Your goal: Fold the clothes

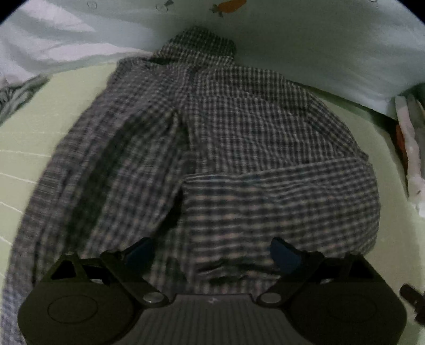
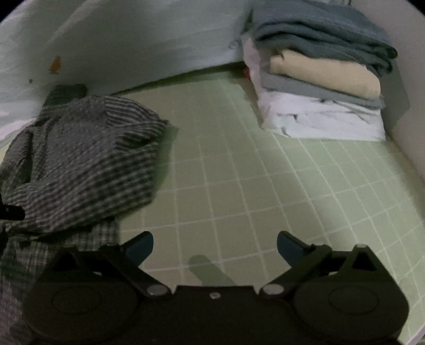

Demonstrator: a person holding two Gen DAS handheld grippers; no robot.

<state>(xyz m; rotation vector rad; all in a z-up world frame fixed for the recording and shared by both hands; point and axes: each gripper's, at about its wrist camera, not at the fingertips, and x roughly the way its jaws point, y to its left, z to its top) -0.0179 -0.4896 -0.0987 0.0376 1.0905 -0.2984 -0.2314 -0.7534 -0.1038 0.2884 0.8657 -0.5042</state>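
Checked dark-and-pale fabric is seen across most of the left wrist view: a shirt (image 1: 212,138) is spread out, rumpled, on a pale green mat (image 1: 34,148) marked with a white grid. One flap of the shirt is folded over at the lower right of that view. The left gripper (image 1: 211,252) is held over the near edge of the shirt, jaws spread wide, nothing pinched between them; whether the fingertips (image 1: 285,254) touch the cloth cannot be told. A pale sheet with a carrot print (image 1: 229,6) is seen behind the shirt.

In the right wrist view the shirt (image 2: 79,159) is bunched at the left side, raised in a heap on the mat (image 2: 239,185). The right gripper (image 2: 215,245) is held above bare mat, just beside the shirt's edge, jaws spread wide and empty. A stack of folded clothes (image 2: 321,87) is set in the far right corner, well apart from the shirt: white at the bottom, then grey, cream, and blue-grey on top. Both views are blurred.
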